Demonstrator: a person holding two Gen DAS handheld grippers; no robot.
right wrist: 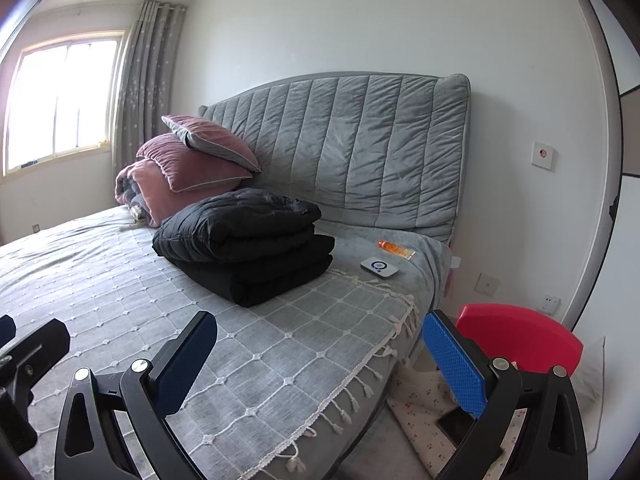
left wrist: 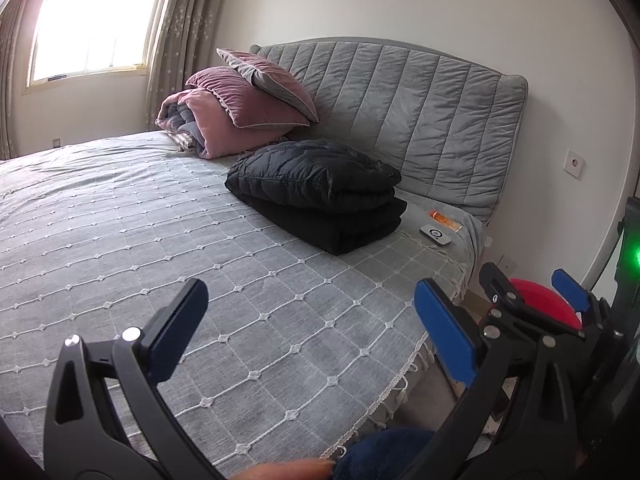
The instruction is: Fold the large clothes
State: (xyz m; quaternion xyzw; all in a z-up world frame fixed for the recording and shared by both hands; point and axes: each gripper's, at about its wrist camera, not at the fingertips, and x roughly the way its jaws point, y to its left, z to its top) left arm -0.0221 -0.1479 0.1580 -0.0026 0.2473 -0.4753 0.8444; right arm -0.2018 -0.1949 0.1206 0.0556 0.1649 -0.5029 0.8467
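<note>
Jacket: black, puffy, folded atop dark bundle, bed, twelve o'clock. Soft, light, slippery; grip folded edge. Both tongs apart, empty.

Folded jacket on bed, before headboard

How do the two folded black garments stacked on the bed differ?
The upper black puffer jacket is quilted, slightly shiny and bulges into a rounded bundle; the lower black garment is matte, smooth and folded flatter with squarer edges. The puffer jacket sits shifted toward the pillows, while the lower garment sticks out toward the white device. Both are black, folded, and untouched by either gripper.
</note>
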